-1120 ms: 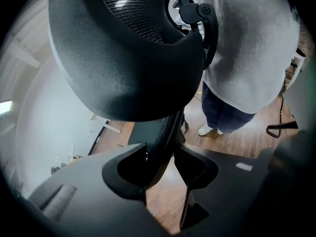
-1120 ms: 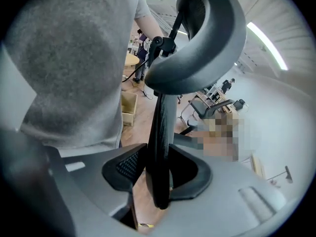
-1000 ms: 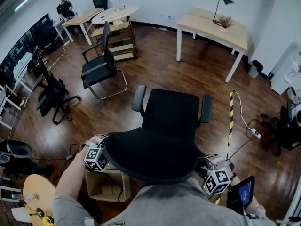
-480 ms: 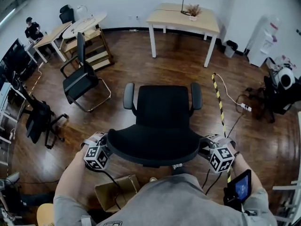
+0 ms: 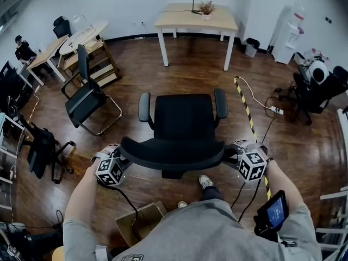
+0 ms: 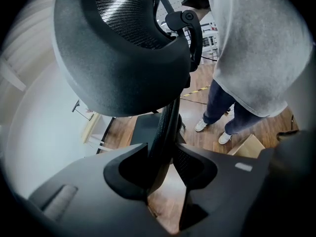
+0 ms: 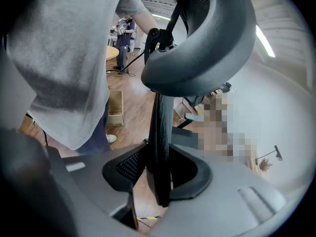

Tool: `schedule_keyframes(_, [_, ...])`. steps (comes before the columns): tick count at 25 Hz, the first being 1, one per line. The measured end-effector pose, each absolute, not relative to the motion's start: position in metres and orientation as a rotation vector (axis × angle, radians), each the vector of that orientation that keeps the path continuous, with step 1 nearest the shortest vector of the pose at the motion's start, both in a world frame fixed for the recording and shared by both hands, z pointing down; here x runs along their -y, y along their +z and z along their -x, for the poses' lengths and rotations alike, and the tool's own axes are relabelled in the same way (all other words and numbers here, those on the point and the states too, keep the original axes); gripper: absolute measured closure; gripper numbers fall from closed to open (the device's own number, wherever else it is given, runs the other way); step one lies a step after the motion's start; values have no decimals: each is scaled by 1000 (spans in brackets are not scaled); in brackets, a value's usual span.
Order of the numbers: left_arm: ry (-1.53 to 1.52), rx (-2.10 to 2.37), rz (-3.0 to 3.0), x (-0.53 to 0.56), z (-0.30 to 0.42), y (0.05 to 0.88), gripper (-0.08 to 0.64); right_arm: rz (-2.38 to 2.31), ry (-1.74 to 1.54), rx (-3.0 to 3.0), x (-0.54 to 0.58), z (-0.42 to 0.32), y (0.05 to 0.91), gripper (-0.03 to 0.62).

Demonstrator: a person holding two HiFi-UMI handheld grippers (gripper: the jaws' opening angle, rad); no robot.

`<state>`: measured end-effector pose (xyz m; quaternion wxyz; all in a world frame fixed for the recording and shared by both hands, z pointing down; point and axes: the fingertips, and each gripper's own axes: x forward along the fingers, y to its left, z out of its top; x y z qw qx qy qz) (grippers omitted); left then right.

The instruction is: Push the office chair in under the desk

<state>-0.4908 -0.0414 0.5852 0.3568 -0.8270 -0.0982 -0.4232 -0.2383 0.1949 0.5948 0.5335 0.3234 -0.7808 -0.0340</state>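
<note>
A black office chair stands on the wood floor, its seat facing the light wooden desk at the far wall. Its curved backrest is nearest me. My left gripper clamps the backrest's left edge; its jaws have just been closing a little with that edge between them. My right gripper is shut on the right edge, which fills the gap between its jaws. Open floor lies between chair and desk.
A black visitor chair stands to the left, a rolling chair further left. A yellow-black cable strip runs along the floor on the right. A cardboard box lies by my feet. Lamp and plant sit on the desk.
The chair has swung round with both grippers on its backrest and now faces the desk squarely. The desk has shifted from the upper right to the top middle of the head view.
</note>
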Motion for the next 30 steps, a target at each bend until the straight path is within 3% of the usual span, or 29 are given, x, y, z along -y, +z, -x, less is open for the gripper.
schedule_keyframes(30, [-1152,302,2100,111,467,588,403,-835,12,1838,-145,238,597,453])
